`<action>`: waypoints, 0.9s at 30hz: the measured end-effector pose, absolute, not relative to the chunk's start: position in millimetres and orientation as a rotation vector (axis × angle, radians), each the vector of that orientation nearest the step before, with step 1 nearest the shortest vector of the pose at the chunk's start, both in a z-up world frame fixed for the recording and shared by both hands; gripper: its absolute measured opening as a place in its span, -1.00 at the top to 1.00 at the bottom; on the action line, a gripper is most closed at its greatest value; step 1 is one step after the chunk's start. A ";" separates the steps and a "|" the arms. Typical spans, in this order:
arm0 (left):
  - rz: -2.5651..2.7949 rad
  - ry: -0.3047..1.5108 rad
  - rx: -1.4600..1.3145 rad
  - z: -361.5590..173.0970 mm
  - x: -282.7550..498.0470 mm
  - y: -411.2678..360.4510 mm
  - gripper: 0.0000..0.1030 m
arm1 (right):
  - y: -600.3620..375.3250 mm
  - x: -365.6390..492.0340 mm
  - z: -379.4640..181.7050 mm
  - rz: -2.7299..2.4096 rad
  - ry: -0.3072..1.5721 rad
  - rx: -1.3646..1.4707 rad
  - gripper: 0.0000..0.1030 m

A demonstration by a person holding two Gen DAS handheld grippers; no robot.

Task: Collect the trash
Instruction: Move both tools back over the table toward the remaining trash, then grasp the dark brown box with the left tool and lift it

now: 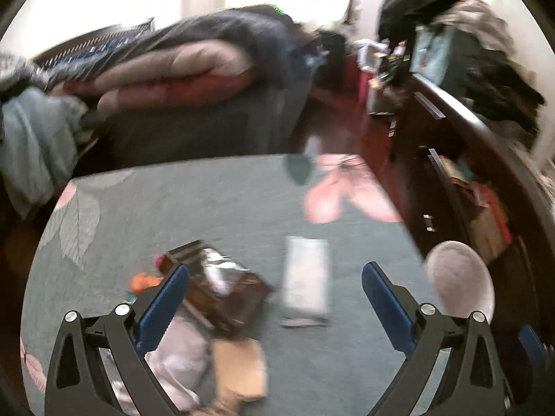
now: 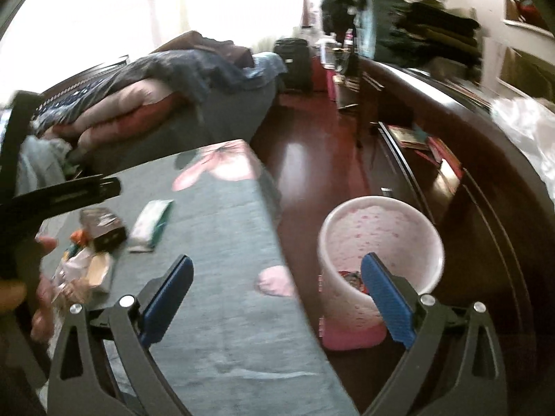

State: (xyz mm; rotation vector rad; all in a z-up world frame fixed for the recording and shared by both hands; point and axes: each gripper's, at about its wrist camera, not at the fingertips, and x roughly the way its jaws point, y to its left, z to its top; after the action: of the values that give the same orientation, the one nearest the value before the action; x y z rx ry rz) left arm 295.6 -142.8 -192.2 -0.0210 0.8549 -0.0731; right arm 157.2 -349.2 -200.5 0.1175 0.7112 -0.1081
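Trash lies on a grey-green floral bed cover point(image 1: 215, 208): a brown foil packet point(image 1: 222, 284), a white-green wrapper point(image 1: 307, 274), an orange scrap point(image 1: 145, 282), crumpled pale plastic point(image 1: 180, 357) and a tan card piece point(image 1: 239, 367). My left gripper point(image 1: 275, 274) is open and empty just above them. A pink-white bin point(image 2: 378, 239) stands on the floor; it also shows in the left wrist view point(image 1: 458, 274). My right gripper point(image 2: 277, 267) is open and empty, between the bed edge and the bin. The packet point(image 2: 104, 228) and wrapper point(image 2: 151, 225) show left.
A dark wooden cabinet point(image 2: 451, 159) with books runs along the right. Shiny red-brown floor point(image 2: 305, 159) lies between it and the bed. Folded blankets and clothes point(image 1: 166, 69) pile up behind. The left gripper's body point(image 2: 62, 194) crosses the right view's left side.
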 end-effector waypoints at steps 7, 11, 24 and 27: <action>0.043 0.942 -0.020 -229.9 338.8 -118.9 -0.92 | -315.9 169.4 -204.5 -0.043 0.729 0.060 -0.89; 0.057 0.956 0.006 -242.0 342.3 -122.3 -0.91 | -304.9 177.2 -205.7 -0.017 0.736 0.051 -0.89; 0.032 0.937 -0.057 -232.6 339.6 -101.8 0.29 | -294.5 170.6 -193.5 0.015 0.710 0.043 -0.89; -0.002 0.947 -0.129 -228.4 334.6 -89.6 0.29 | -291.1 169.5 -191.4 0.022 0.707 0.036 -0.89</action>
State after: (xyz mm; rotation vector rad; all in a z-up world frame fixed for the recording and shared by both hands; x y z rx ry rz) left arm 334.6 -89.6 -228.4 -0.1294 0.9465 -0.0021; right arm 169.5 -291.1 -191.4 0.0358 0.7069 0.0224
